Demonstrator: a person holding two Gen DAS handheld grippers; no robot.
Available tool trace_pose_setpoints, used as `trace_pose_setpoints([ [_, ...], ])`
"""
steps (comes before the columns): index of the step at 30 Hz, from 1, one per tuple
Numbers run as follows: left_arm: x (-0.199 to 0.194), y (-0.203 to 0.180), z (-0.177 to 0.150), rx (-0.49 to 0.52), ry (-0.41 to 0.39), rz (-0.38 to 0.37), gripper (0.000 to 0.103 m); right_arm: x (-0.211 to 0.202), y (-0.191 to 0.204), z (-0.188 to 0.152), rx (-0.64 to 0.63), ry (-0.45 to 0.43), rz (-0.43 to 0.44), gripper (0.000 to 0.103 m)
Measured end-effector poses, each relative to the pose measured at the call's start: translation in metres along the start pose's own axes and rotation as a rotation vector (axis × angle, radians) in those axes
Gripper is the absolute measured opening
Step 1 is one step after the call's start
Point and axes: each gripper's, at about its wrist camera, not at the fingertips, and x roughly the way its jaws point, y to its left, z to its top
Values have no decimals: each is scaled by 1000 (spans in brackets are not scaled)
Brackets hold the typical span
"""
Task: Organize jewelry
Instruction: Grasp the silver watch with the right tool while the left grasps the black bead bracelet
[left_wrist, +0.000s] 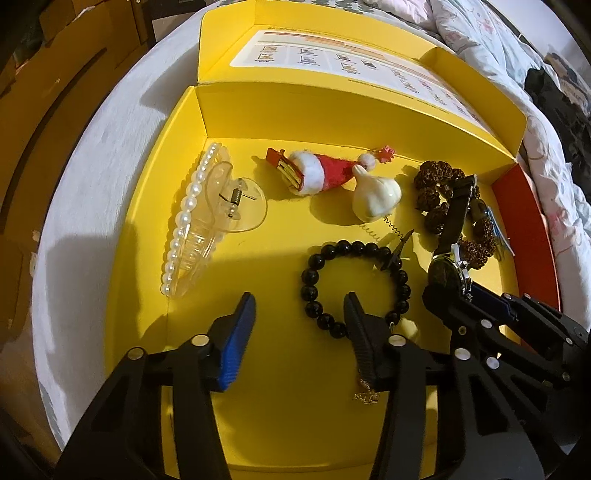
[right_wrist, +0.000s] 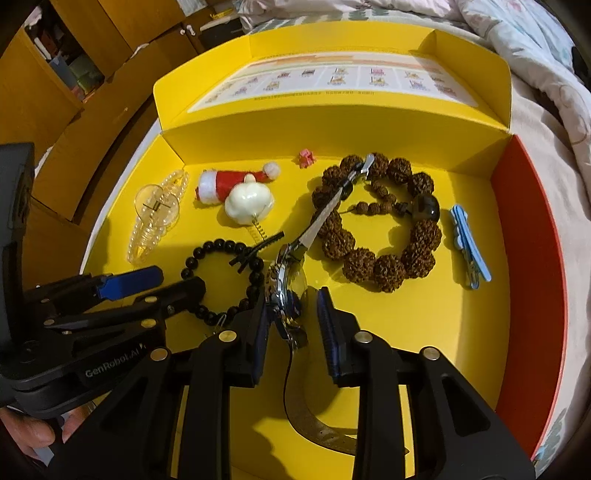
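Inside the yellow box (right_wrist: 369, 122) on the bed: bead bracelets, hair clips, a watch. Right tongs (right_wrist: 293, 325) apart around the watch (right_wrist: 288, 291), pads not quite touching it. Left tongs (left_wrist: 299, 325) apart and empty, one finger (left_wrist: 360, 332) inside the black bracelet (left_wrist: 354, 280).

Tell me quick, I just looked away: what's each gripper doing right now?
Left gripper: jaws open, holding nothing, one either side of the black bead bracelet's rim.
Right gripper: jaws around the watch; grip cannot be told.
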Motion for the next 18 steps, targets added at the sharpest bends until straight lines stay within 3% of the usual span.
trace_pose_setpoints([
  [4,1,-2,1,9,-8,7,36,0,-1,-1,2,1,0,23],
  [6,0,-2,0,16,-12,-5,24,-1,-1,-2,-1,5,-1,20],
  [10,0,-5,-2,25,-14,-7,16,-3,-3,-3,1,7,-1,17],
  [18,-4,0,-5,-1,-20,-32,10,-11,-7,-2,-3,-15,-1,12],
])
